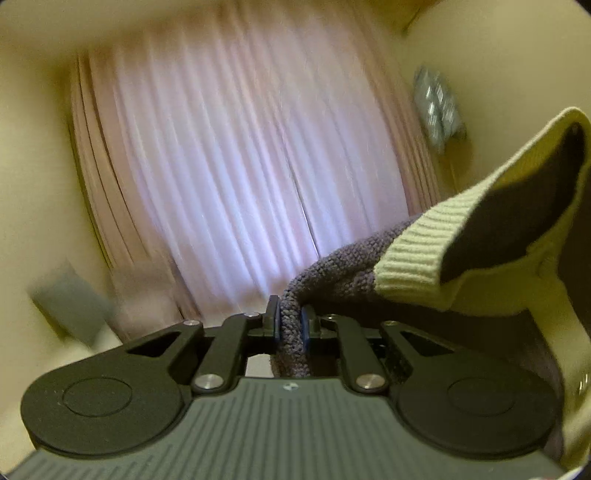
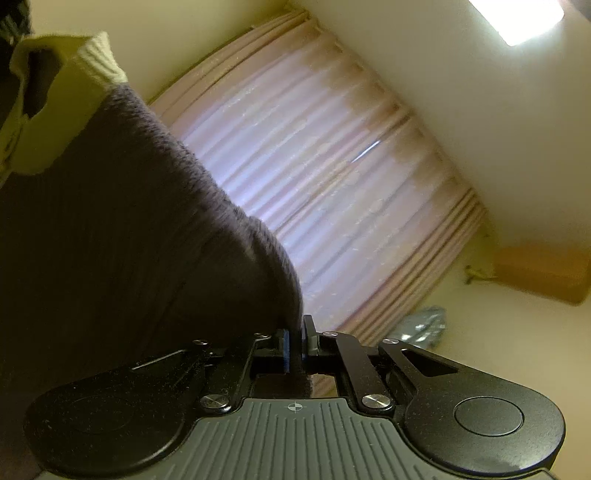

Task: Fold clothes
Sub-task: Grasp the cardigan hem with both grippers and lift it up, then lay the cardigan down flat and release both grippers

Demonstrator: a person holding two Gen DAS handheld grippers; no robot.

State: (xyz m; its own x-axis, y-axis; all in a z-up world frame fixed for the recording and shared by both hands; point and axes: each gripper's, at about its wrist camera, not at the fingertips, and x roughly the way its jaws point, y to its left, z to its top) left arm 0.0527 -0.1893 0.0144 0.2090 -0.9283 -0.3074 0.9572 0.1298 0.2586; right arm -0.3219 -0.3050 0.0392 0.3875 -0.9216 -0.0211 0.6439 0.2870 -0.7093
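A dark purple-grey knitted sweater point(image 1: 343, 266) with a pale yellow ribbed collar point(image 1: 417, 254) hangs in the air between my two grippers. My left gripper point(image 1: 290, 325) is shut on a bunched fold of the knit, and the fabric runs up and to the right from its pads. In the right wrist view the same sweater point(image 2: 122, 221) fills the left half, with its yellow collar point(image 2: 74, 85) at the top left. My right gripper point(image 2: 294, 349) is shut on a thin edge of the knit. The lower part of the garment is hidden.
Pale pink pleated curtains point(image 1: 236, 166) cover the window ahead, also seen tilted as curtains point(image 2: 325, 192). Cream walls flank them. A silvery object point(image 1: 437, 107) hangs on the right wall. A grey cushion point(image 1: 70, 299) sits low left. A ceiling light point(image 2: 517, 18) glows.
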